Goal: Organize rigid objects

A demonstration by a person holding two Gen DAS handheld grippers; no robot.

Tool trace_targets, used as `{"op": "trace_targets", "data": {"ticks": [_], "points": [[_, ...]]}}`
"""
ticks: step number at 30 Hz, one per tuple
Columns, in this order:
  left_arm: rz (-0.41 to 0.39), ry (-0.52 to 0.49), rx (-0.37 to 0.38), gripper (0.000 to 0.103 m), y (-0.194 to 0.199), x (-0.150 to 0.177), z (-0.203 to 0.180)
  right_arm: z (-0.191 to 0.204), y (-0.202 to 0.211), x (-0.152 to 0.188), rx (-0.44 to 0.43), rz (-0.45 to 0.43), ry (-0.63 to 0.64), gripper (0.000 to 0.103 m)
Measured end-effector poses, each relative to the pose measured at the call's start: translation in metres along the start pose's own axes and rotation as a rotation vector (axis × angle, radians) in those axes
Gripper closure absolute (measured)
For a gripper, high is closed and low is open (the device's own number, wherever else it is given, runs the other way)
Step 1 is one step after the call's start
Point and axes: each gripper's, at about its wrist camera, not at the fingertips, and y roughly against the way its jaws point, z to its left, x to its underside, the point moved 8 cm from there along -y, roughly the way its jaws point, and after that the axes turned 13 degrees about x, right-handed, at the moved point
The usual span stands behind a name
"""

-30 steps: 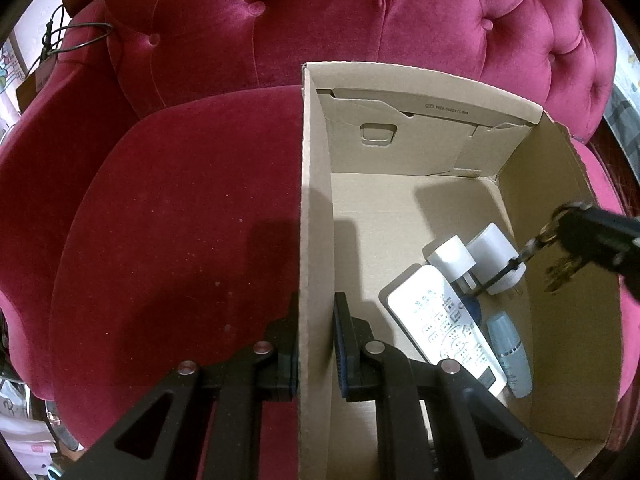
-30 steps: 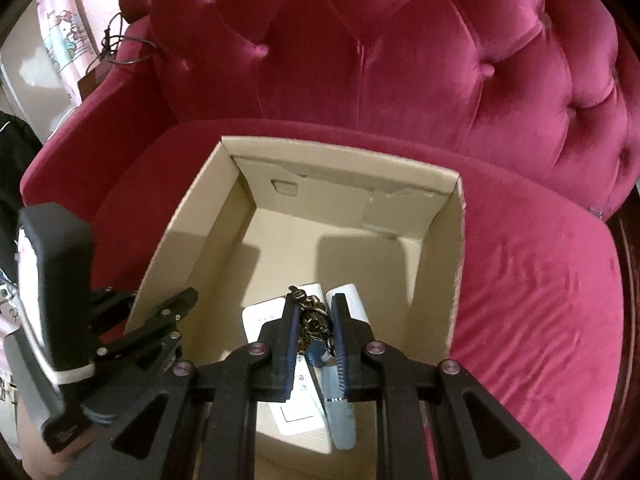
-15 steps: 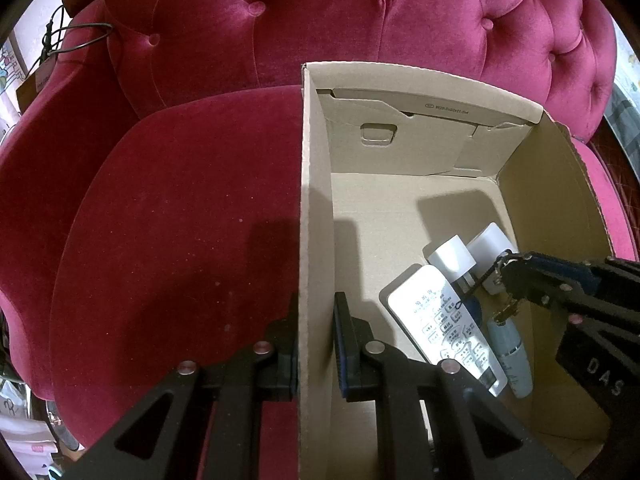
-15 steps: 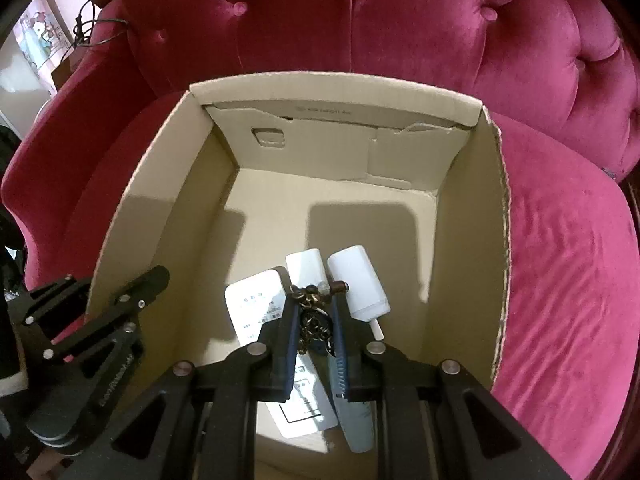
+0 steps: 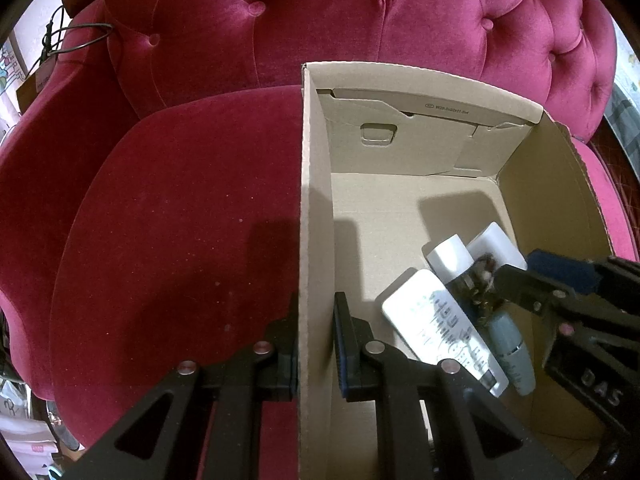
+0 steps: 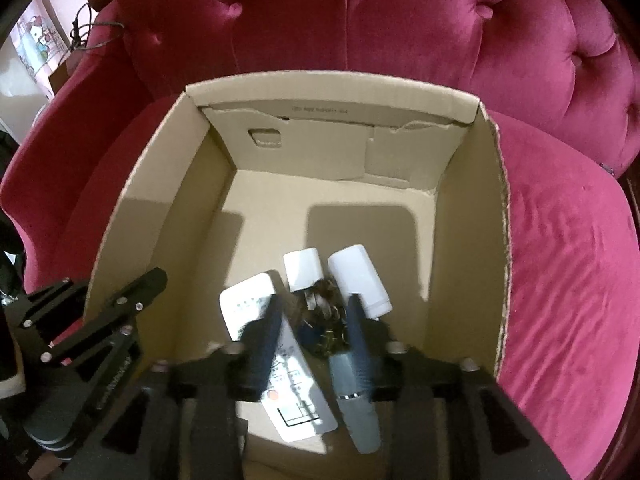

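The left gripper (image 5: 316, 340) is closed tight on the left wall of the cardboard box (image 5: 316, 200): one finger presses the wall from outside, the other from inside, and the wall stands upright between them. In the right wrist view this gripper (image 6: 120, 308) appears at the left, at the same wall.

The right gripper (image 6: 314, 324) is low inside the box, and its jaws are opening. A bunch of keys (image 6: 320, 320) lies between the two fingers, on the objects under it. The pads do not press on the keys; there is a gap on each side. In the left wrist view the keys (image 5: 482, 296) show as a dark metal cluster just in front of the right gripper (image 5: 516, 276).

Around the keys lie the other things on the box floor, close together in the near right part. A white remote control (image 6: 292, 368) lies flat to the left, its buttons up. A grey-blue tube (image 6: 354, 408) lies to the right of it, partly under the right finger. Beyond the keys are two white objects side by side: a small white block (image 6: 302, 270) and a white bottle (image 6: 358, 278) lying on its side. The far part of the box floor is bare cardboard.

The box stands on the seat of a crimson velvet armchair (image 5: 180, 220) with a buttoned back.
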Motion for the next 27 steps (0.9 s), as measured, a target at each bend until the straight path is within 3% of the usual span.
{"op": "trace_targets", "data": {"ticks": [6, 14, 20, 27], "points": [[0.002, 0.0, -0.001, 0.088, 0.0, -0.001, 0.001, -0.004, 0.022, -0.003, 0.022, -0.056, 0.007, 0.057], [0.002, -0.008, -0.011, 0.088, -0.001, -0.001, 0.0, -0.024, 0.043, -0.002, 0.058, -0.06, -0.038, 0.049], [0.004, -0.012, -0.021, 0.089, -0.002, -0.001, -0.002, -0.042, 0.057, 0.005, 0.108, -0.067, -0.063, 0.033], [0.005, -0.013, -0.027, 0.088, -0.003, -0.001, -0.003, -0.06, 0.067, 0.014, 0.159, -0.082, -0.102, 0.0]]}}
